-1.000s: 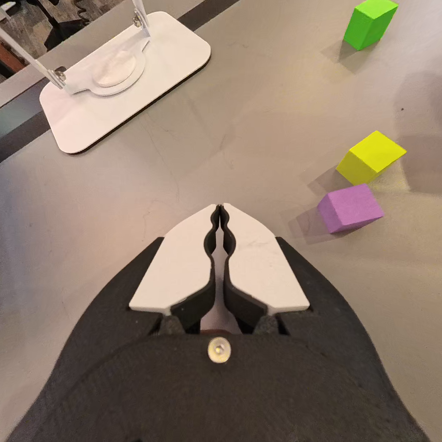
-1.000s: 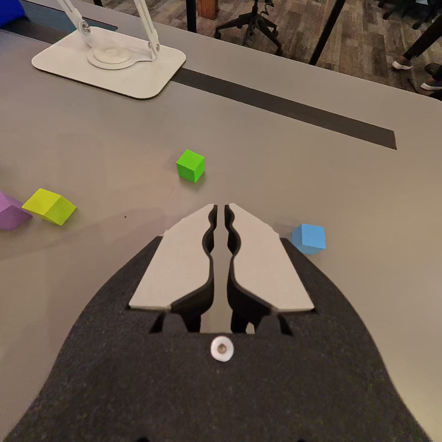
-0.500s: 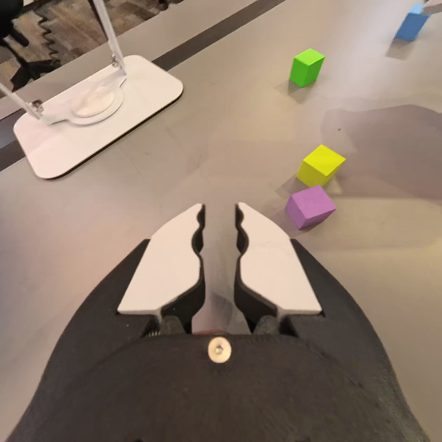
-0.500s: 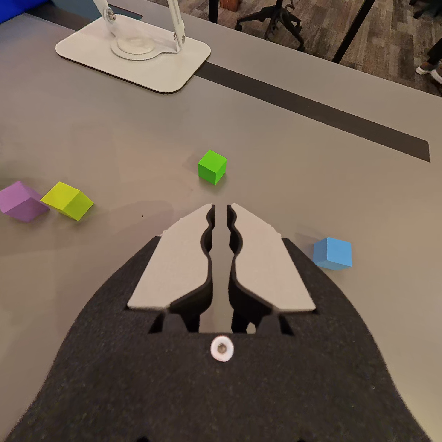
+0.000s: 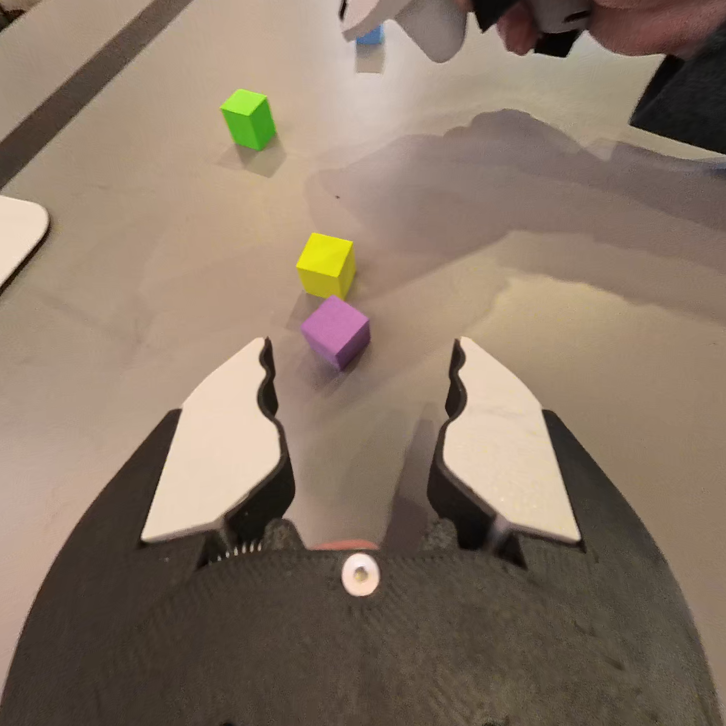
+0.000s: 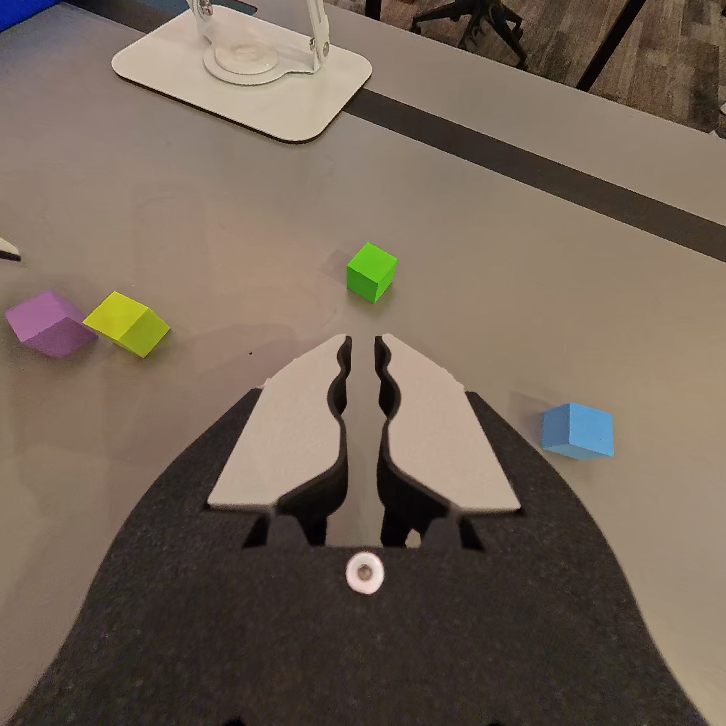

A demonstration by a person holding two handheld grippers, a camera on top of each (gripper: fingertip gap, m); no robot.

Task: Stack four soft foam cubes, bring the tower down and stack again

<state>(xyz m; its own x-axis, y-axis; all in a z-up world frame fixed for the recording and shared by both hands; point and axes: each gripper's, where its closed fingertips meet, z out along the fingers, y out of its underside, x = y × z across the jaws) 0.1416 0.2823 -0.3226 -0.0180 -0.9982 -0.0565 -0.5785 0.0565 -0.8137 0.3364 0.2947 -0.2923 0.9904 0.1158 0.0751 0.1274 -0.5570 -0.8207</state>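
Blue cube (image 5: 370,36) half hidden, right gripper (image 5: 387,23) cropped

Left wrist cam rides on the left hand-held gripper (image 5: 361,341), looks forward and down along its fingers, low over the grey worktop (image 5: 118,314). Purple cube (image 5: 336,332) sits just ahead of the tips, yellow cube (image 5: 326,265) behind it, green cube (image 5: 248,118) farther off.

Right wrist cam rides on the right hand-held gripper (image 6: 362,338), same forward-down angle but seemingly higher; it reaches the white stand base (image 6: 243,82) and the floor past the worktop edge.

Overlap: both see all four cubes. Blue cube (image 6: 577,430) is near in the right view, far and half-hidden at the top of the left view, probably behind the other hand-held gripper.
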